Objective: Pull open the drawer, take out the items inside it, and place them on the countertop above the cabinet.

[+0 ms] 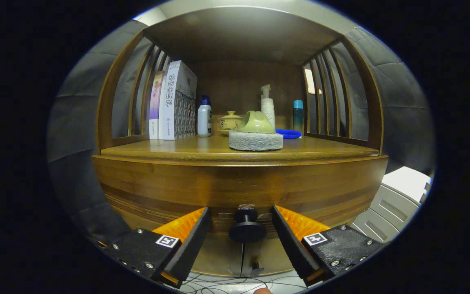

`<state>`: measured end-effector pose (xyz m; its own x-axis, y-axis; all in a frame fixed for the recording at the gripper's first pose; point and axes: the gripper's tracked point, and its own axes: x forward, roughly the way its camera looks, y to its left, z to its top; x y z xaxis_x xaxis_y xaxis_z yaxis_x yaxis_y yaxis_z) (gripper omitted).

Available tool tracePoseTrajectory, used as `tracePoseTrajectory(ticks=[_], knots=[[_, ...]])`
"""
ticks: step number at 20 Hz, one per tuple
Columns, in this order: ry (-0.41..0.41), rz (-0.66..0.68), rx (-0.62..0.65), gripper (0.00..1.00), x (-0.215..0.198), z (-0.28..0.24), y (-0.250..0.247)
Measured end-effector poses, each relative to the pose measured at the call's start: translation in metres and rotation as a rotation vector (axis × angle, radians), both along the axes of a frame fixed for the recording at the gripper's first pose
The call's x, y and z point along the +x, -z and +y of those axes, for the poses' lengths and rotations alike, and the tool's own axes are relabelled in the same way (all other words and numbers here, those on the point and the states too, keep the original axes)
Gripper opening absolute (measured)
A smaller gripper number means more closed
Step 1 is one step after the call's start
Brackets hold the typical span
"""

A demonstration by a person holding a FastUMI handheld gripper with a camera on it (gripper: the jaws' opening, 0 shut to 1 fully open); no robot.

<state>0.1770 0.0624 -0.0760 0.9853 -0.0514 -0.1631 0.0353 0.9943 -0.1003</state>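
Observation:
A wooden cabinet faces me, its drawer front shut with a round dark knob low at the middle. My gripper is open, and the knob sits between the two fingers without either one touching it. Above the drawer lies the wooden countertop inside a slatted shelf. A scrub sponge with a green handle rests near the countertop's front edge. The inside of the drawer is hidden.
On the countertop stand books at the left, a white bottle with a blue cap, a lidded ceramic cup, a pump bottle, a teal bottle and a blue cloth. A white drawer unit stands at the right.

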Motion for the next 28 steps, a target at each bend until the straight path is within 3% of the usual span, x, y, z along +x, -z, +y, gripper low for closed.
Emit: tracePoseTrajectory(ticks=[9, 18, 22, 28], knots=[[-0.028, 0.018, 0.011, 0.96, -0.007, -0.005, -0.024], [-0.055, -0.134, 0.045, 0.95, -0.076, -0.036, -0.128], [-0.074, -0.17, 0.078, 0.95, -0.11, -0.051, -0.151], [-0.074, -0.231, 0.028, 0.95, -0.153, -0.073, -0.162]])
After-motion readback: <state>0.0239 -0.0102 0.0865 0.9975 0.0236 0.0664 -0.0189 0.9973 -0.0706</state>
